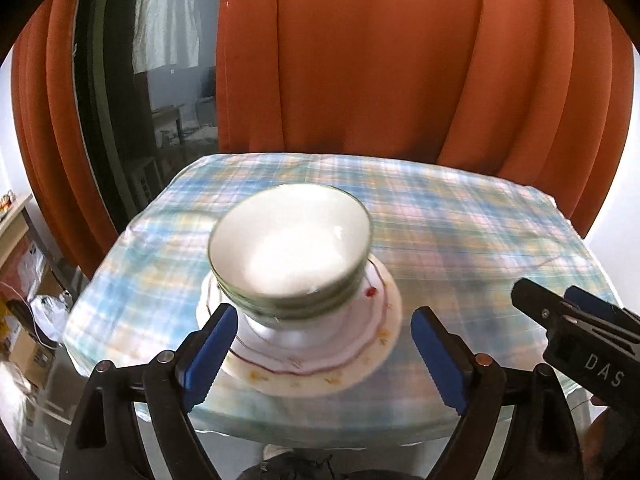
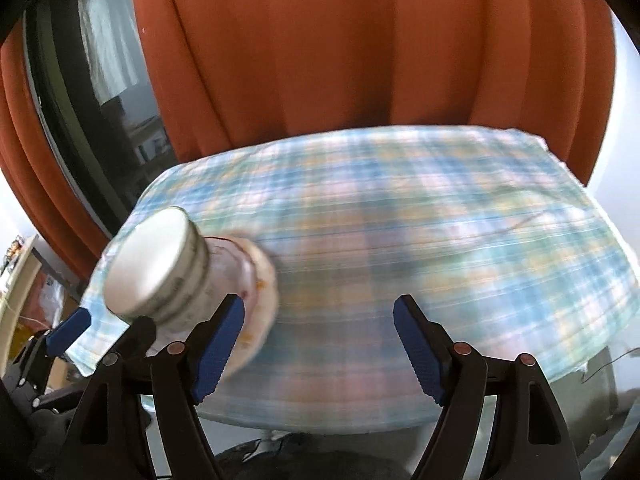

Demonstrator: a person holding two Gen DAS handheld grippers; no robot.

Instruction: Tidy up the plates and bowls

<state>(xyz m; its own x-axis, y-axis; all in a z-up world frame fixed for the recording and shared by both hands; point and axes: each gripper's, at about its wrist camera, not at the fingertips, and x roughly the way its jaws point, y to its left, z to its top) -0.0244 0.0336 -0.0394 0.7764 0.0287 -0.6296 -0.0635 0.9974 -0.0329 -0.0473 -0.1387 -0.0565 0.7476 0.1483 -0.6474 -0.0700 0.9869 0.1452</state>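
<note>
Blue-padded fingers fill the bottom of both views. In the left wrist view the left gripper (image 1: 324, 336) stands wide open with nothing clamped; the stack of bowls (image 1: 288, 252) sits just beyond and between its tips, in the centre of the frame, and the pads do not press on it. That stack, white with green bands at the rims, rests upright on a stack of plates (image 1: 320, 356) edged in red line and small yellow flowers, whose near rim reaches down between the two fingers. Everything stands on a table under a plaid cloth (image 1: 460, 220).

The right gripper (image 2: 320, 340) is open too and empty, facing bare cloth; from it the crockery lies off to the lower left of its frame, partly behind its left finger. So the left hand is judged the nearer one, lined up dead ahead, while the right would need to swing sideways.

Its black tip also shows at the right edge of the left view, apart from the plates. Orange curtains (image 1: 380, 60) hang behind, a dark window (image 1: 168, 60) in the upper left. Nothing stands between tongs and dishes.
</note>
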